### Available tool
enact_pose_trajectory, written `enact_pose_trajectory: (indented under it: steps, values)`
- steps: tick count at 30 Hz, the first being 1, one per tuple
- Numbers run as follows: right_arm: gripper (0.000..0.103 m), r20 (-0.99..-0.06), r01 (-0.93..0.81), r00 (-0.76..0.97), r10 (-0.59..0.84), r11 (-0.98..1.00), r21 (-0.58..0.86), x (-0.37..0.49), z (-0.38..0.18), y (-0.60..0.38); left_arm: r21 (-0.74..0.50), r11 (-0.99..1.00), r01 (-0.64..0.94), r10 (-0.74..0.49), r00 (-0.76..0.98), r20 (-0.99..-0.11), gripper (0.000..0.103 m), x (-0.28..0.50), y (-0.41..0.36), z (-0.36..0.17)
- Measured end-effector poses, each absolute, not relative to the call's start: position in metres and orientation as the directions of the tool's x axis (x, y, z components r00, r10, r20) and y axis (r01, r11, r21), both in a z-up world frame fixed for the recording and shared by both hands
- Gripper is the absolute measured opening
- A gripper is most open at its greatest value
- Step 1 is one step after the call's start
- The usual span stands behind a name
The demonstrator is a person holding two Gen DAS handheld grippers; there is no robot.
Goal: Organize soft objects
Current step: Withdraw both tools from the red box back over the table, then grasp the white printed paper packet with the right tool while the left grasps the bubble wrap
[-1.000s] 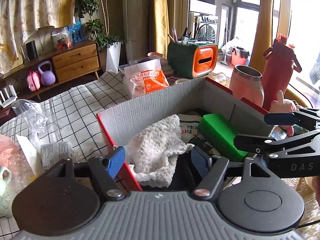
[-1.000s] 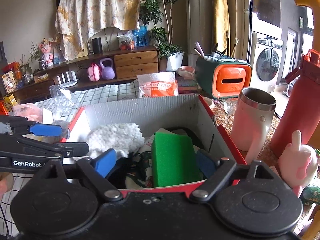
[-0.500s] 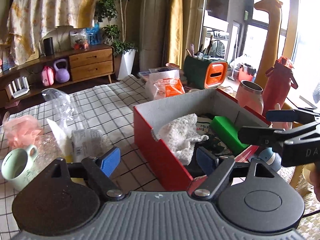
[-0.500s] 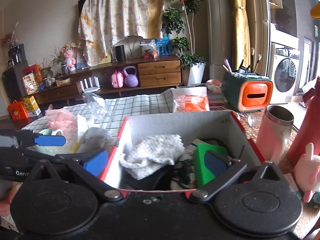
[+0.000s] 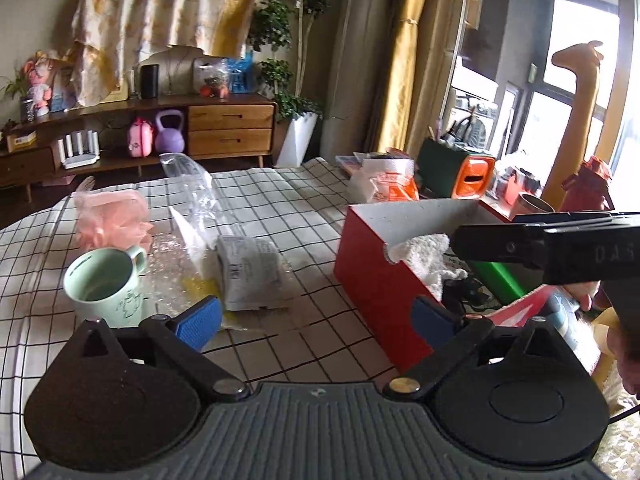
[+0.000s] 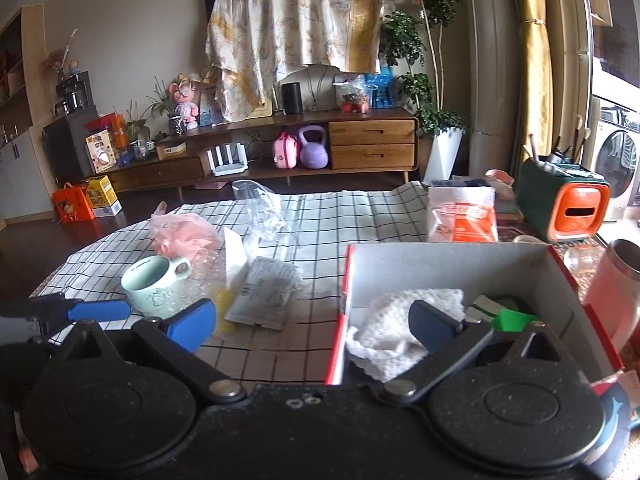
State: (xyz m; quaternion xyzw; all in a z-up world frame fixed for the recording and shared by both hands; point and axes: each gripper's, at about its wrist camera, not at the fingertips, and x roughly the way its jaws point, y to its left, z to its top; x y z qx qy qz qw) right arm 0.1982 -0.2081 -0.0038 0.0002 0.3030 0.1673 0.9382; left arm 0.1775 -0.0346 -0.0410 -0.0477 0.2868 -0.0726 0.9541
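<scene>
A red cardboard box (image 5: 376, 280) (image 6: 440, 264) stands on the checked tablecloth and holds a white fluffy cloth (image 5: 424, 252) (image 6: 400, 320), a green sponge (image 5: 500, 280) (image 6: 516, 316) and dark fabric. A pink mesh puff (image 5: 112, 216) (image 6: 184, 232) and a packaged cloth (image 5: 250, 272) (image 6: 268, 292) lie left of the box. My left gripper (image 5: 316, 320) is open and empty, held back from the box's near-left corner. My right gripper (image 6: 316, 320) is open and empty above the box's left wall.
A mint mug (image 5: 106, 284) (image 6: 154, 284), bubble wrap and a clear plastic bag (image 6: 264, 208) lie left of the box. An orange-white bag (image 6: 462, 216), a green-orange caddy (image 6: 564, 204), a steel tumbler (image 6: 616, 280) and a red bottle (image 5: 588, 188) stand behind and right.
Both grippers have pulled back and up from inside the box, and swung left. The table left of the box with the mug and puff has come into view.
</scene>
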Motion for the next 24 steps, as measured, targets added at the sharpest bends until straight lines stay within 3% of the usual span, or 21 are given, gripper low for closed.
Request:
enact_pose_trajectory:
  steps: [12, 24]
  values:
    - [0.103, -0.632, -0.377, 0.689, 0.354, 0.920, 0.105, 0.251, -0.024, -0.138, -0.092, 0.996, -0.021, -0.031, 0.853, -0.520, 0.102, 0.175, 0.007, -0.068]
    - [0.099, -0.725, -0.418, 0.599, 0.339, 0.905, 0.078, 0.318, -0.072, -0.096, -0.082, 0.996, -0.025, -0.022, 0.850, -0.527, 0.102, 0.207, 0.020, -0.104]
